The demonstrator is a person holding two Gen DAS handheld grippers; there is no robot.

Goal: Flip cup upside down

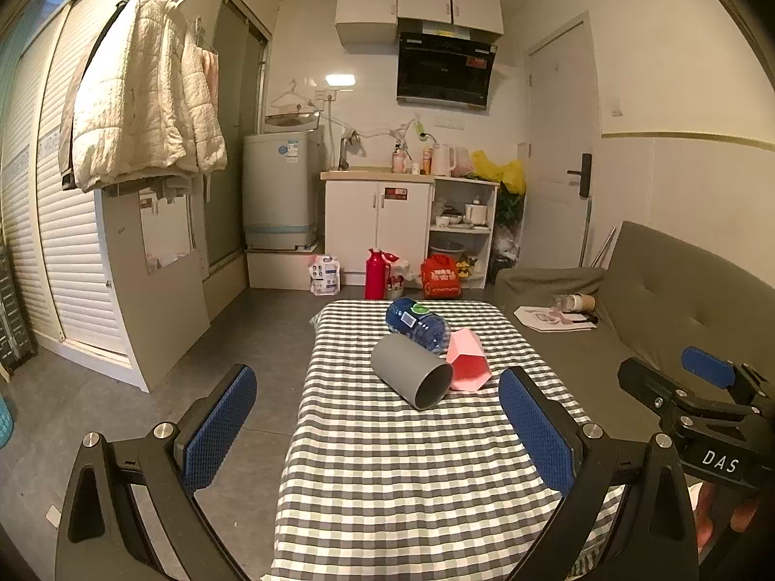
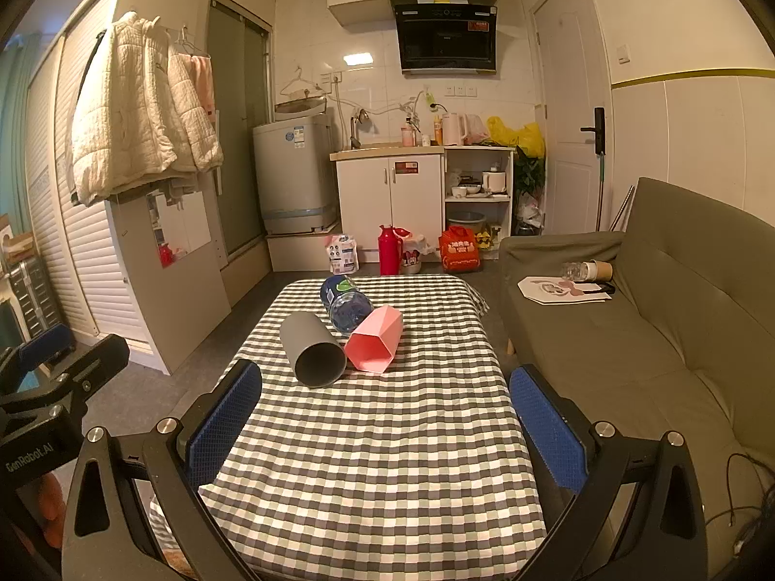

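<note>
A grey cup (image 1: 411, 370) (image 2: 312, 347) lies on its side on the checked tablecloth, mouth toward me. Touching its right side lies a pink faceted cup (image 1: 467, 360) (image 2: 374, 339), also tipped over with its mouth toward me. Behind both lies a blue water bottle (image 1: 416, 323) (image 2: 345, 304). My left gripper (image 1: 378, 428) is open, held above the near part of the table, well short of the cups. My right gripper (image 2: 387, 428) is open too, with nothing between its fingers. Each gripper shows at the edge of the other's view.
The table (image 1: 411, 494) (image 2: 387, 460) stands beside a grey-green sofa (image 1: 668, 310) (image 2: 654, 329) on the right with papers and a paper cup on it. Behind are a red flask (image 1: 377, 273), bags on the floor, kitchen cabinets and a washing machine (image 2: 295, 174).
</note>
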